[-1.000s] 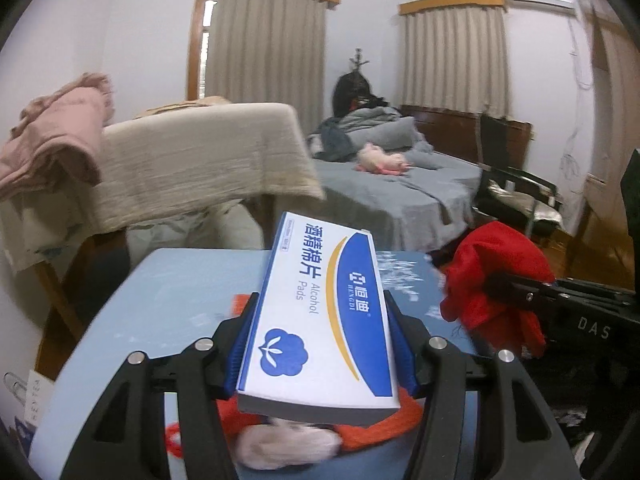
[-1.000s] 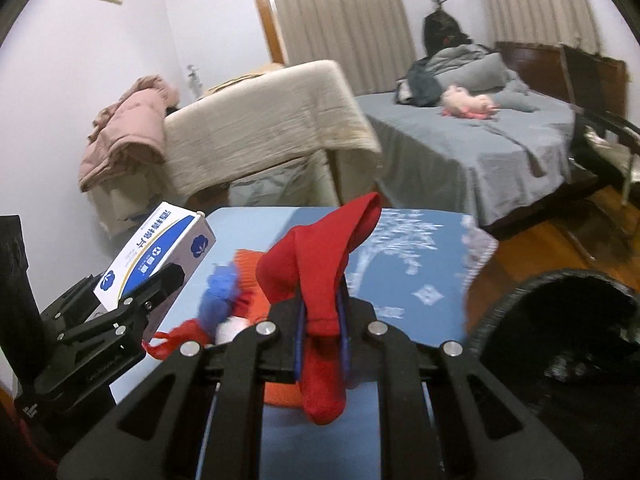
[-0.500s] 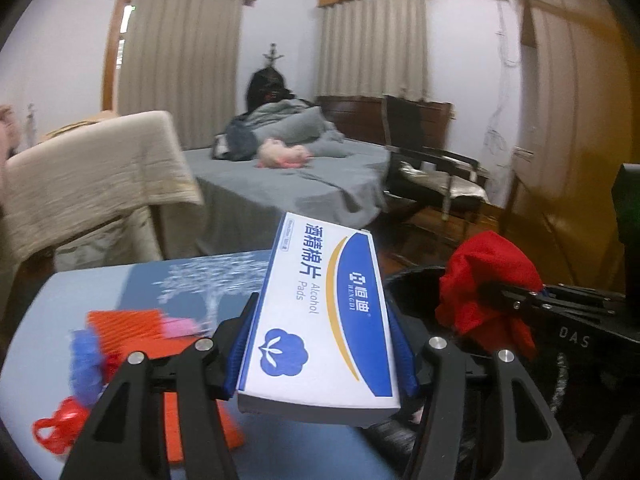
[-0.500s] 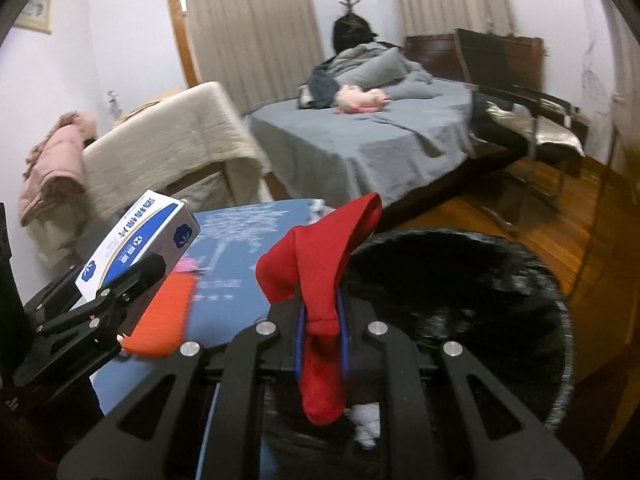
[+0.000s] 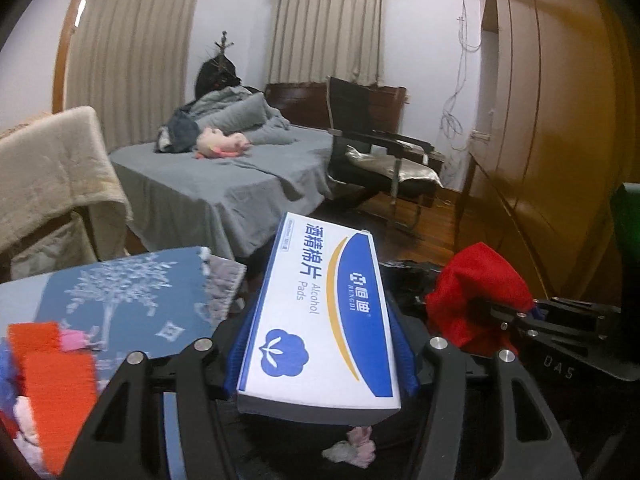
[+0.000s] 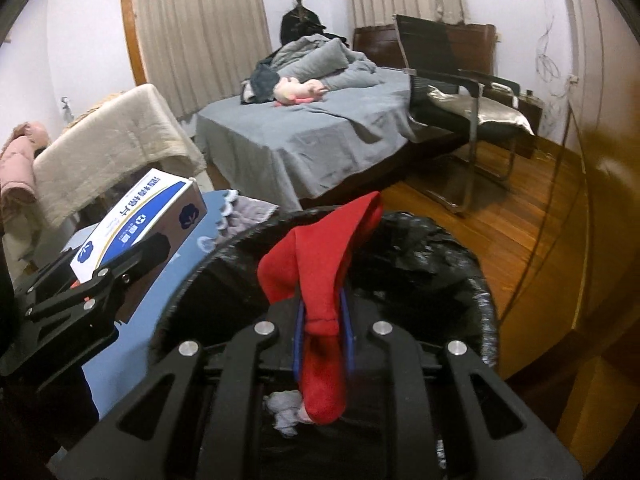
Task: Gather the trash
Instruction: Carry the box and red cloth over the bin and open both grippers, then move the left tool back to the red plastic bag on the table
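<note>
My left gripper (image 5: 320,356) is shut on a white and blue alcohol pads box (image 5: 320,312) and holds it over the near rim of the black-lined trash bin (image 6: 472,276). The box also shows in the right wrist view (image 6: 136,220). My right gripper (image 6: 322,344) is shut on a red cloth (image 6: 320,280) and holds it above the bin's opening. The red cloth shows in the left wrist view (image 5: 476,296) too. Crumpled tissue (image 5: 352,450) lies inside the bin.
A blue patterned table (image 5: 120,304) at the left carries an orange cloth (image 5: 56,376) and other scraps. A grey bed (image 6: 304,136), a black chair (image 6: 452,96), a towel-draped rack (image 5: 52,168) and a wooden wardrobe (image 5: 560,140) stand around.
Both grippers swung right from over the table to over the trash bin, still holding the box and the red cloth. The bin now fills the lower view.
</note>
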A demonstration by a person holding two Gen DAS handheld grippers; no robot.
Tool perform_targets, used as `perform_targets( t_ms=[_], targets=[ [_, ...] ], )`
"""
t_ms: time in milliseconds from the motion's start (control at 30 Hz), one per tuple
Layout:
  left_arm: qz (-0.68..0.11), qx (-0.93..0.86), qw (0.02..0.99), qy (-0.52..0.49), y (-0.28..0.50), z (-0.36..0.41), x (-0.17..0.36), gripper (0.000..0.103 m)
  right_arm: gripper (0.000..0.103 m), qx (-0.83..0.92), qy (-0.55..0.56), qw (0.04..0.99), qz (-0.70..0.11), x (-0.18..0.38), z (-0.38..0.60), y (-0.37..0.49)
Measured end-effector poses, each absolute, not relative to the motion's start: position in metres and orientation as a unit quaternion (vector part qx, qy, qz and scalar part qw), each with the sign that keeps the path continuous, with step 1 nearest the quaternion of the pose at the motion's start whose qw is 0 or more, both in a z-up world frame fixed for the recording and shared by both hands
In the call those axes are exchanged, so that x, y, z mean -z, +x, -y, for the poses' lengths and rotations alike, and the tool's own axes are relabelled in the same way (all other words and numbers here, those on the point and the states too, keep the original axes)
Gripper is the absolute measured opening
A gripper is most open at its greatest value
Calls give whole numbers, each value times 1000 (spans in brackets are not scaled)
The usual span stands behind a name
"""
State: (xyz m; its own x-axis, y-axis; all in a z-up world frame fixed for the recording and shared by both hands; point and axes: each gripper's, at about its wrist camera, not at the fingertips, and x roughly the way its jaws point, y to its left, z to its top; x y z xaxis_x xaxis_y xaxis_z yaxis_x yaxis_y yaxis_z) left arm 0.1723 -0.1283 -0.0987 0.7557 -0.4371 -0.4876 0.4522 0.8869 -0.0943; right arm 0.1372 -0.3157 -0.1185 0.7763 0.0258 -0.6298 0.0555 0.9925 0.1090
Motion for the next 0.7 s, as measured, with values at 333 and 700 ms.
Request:
perform_targets(
  t_ms=[333, 700],
  targets=[
    [-253, 243, 937, 7, 173, 122, 94, 83, 93, 63, 50, 949, -304, 112, 331, 121],
    [-235, 138, 962, 6, 141, 27, 73, 93, 98, 18, 63, 954, -292, 101, 273, 121]
  ],
)
